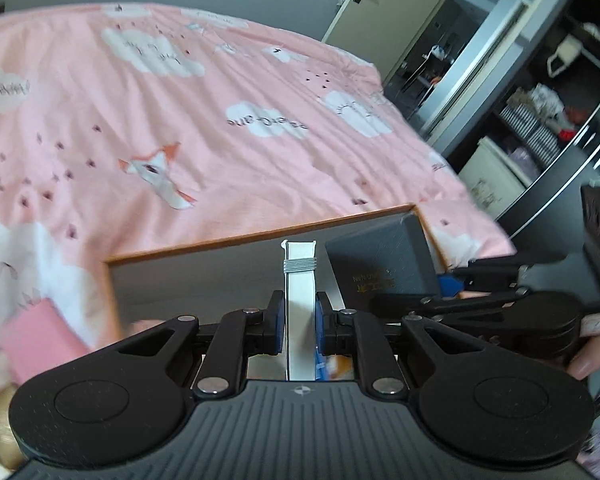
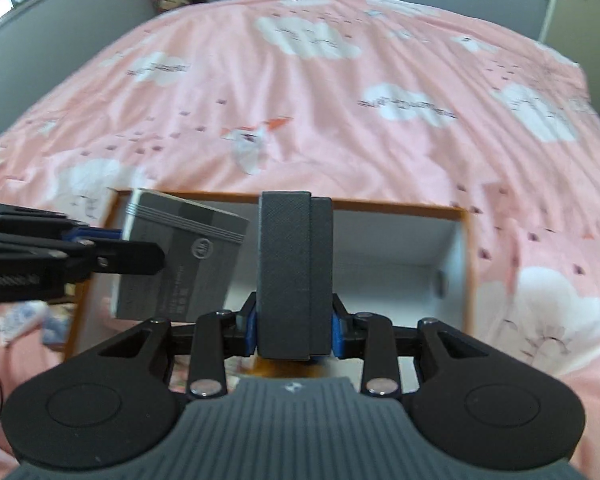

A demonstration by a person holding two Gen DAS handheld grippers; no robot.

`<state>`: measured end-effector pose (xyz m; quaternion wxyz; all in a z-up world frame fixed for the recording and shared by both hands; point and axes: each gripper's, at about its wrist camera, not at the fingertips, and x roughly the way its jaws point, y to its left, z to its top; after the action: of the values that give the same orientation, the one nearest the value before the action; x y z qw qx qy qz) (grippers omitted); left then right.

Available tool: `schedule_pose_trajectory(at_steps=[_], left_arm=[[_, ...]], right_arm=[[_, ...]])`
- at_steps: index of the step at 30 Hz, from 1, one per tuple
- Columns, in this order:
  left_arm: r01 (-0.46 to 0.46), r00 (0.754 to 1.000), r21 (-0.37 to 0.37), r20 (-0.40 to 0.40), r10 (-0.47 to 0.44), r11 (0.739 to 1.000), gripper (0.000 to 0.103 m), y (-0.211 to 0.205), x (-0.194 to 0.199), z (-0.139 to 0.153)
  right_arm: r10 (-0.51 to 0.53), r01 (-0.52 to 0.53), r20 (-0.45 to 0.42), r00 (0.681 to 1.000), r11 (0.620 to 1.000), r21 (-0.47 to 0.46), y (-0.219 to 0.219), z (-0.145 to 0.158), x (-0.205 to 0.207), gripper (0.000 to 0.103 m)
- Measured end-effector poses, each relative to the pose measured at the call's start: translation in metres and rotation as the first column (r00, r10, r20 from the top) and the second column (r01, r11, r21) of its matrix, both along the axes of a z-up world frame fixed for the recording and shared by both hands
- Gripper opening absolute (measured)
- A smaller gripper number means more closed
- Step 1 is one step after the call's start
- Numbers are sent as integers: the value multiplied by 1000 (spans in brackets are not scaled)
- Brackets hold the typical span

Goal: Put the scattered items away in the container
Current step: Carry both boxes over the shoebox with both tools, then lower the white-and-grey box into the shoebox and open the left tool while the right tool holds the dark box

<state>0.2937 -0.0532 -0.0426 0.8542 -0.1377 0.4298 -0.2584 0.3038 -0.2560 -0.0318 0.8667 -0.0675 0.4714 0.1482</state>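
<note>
An open box with an orange rim (image 1: 260,234) (image 2: 466,264) and white inside lies on the pink bed. My left gripper (image 1: 299,322) is shut on a flat grey-and-white box (image 1: 299,280), seen edge-on here and as a grey face in the right wrist view (image 2: 180,256); it hangs over the container's left part. My right gripper (image 2: 293,330) is shut on a dark grey textured box (image 2: 294,272), held upright over the container's near edge; the left wrist view shows it (image 1: 384,258) at the container's right end.
A pink bedspread (image 1: 180,120) with clouds and a fox covers the bed. A pink item (image 1: 40,340) lies left of the container. Printed packets (image 2: 32,322) lie on the bed at the left. An open wardrobe (image 1: 540,120) stands right of the bed.
</note>
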Motion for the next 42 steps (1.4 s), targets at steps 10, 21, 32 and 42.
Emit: schedule_pose_trajectory(at_steps=[10,21,32,42], left_arm=[[6,1000,-30,9,-6,1000,17,-27,13,-19],[-90,993,-78,-80,84,993,17,-8,23,-67],[-142,979,-14,-149,139,990,20,1,33,-76],[-123,978,71,-161,133,990,31,10,29,-56]], right_arm=[[-65,66,-68,996,998,21,-33,-13,2,36],[-38,44,-79,996,996,73,-20,-22,17,36],[-34,44,-91,995,992,116,-12,-28,24,36],[-25,39,-106,994,990,135,-5,-33,23,36]])
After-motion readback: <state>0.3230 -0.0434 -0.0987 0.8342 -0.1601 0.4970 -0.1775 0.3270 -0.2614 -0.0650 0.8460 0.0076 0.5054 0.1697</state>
